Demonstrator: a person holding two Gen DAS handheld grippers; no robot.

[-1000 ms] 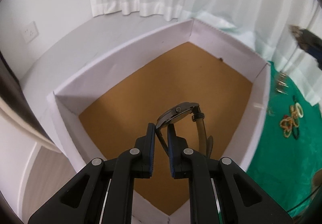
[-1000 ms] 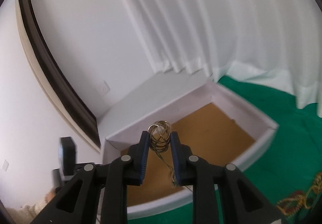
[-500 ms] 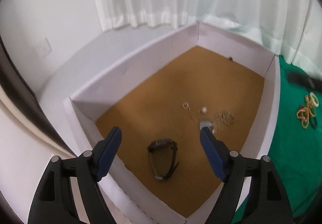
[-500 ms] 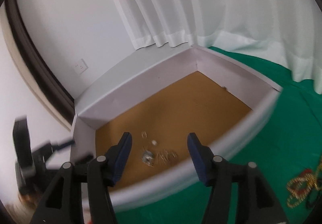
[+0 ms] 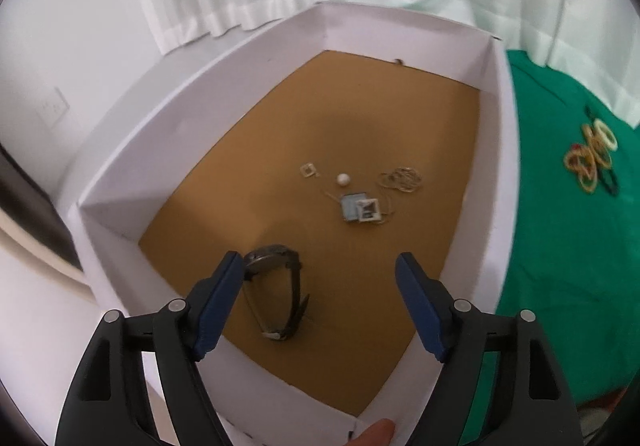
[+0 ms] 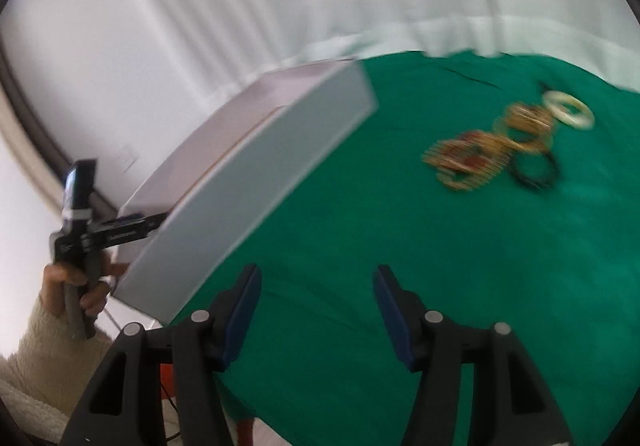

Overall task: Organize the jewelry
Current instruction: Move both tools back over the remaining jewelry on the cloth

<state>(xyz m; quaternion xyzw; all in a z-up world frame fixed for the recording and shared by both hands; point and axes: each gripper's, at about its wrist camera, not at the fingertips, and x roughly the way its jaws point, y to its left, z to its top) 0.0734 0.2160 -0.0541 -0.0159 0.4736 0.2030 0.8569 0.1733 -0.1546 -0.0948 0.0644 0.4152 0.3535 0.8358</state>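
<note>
White curtains back our left wrist view: our left gripper [image 5: 320, 274] stands wide and empty over the white box [image 5: 496, 173], the wristwatch [image 5: 278, 286] lying at its 7 o'clock, small pendants [image 5: 362, 207] at 12. In our right wrist view, our right gripper [image 6: 318, 286] gapes empty over green cloth [image 6: 400, 246], bangles [image 6: 508, 137] at 1 o'clock.

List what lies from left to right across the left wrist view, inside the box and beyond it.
Watch → square pendant → pearl → framed charms → wire hoops → box wall → green cloth → bangles.
</note>
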